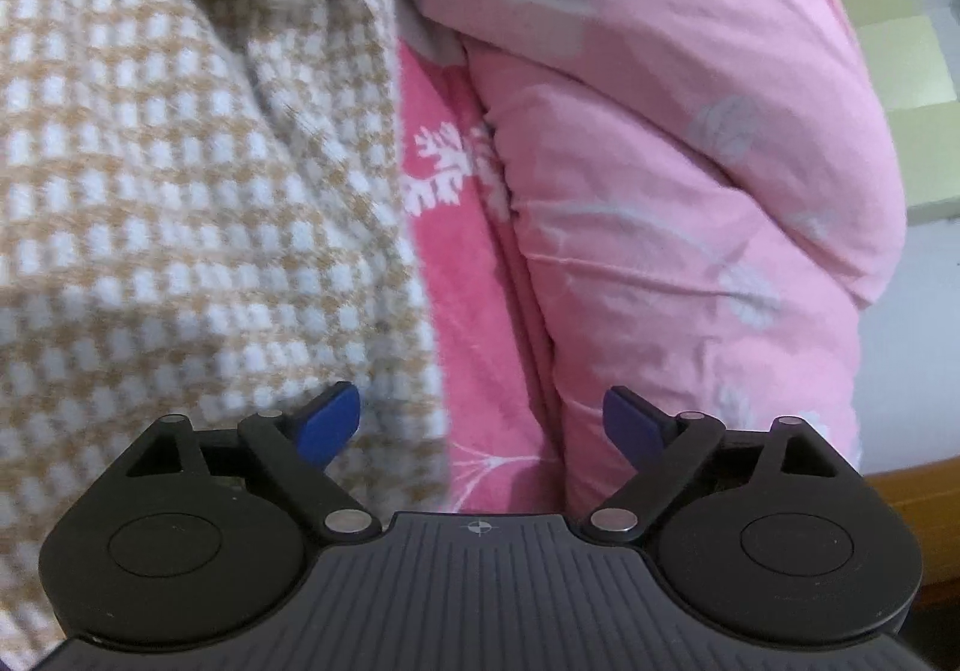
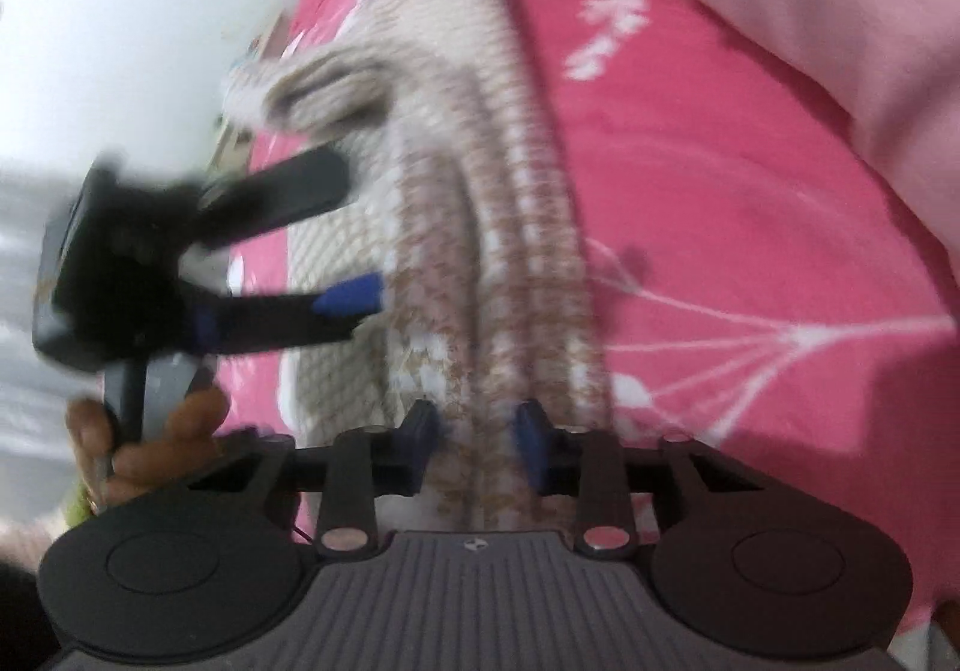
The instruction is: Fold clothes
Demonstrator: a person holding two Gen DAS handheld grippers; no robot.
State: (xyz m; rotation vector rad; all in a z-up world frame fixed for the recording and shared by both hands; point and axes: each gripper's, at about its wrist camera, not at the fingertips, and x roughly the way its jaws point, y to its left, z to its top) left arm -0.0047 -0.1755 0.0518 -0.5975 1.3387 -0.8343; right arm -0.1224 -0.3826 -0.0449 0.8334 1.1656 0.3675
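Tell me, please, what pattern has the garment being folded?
The garment has a small beige-and-white check, seen best in the left wrist view.

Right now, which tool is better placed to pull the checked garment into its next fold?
Right. The right tool straddles a bunched strip of the checked garment; the left tool stands open, gripping nothing.

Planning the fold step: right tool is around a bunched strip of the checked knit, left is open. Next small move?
Probably lift the right tool slightly, drawing the checked knit off the pink sheet: fabric sits bunched between its pads, while the left tool stands open beside it.
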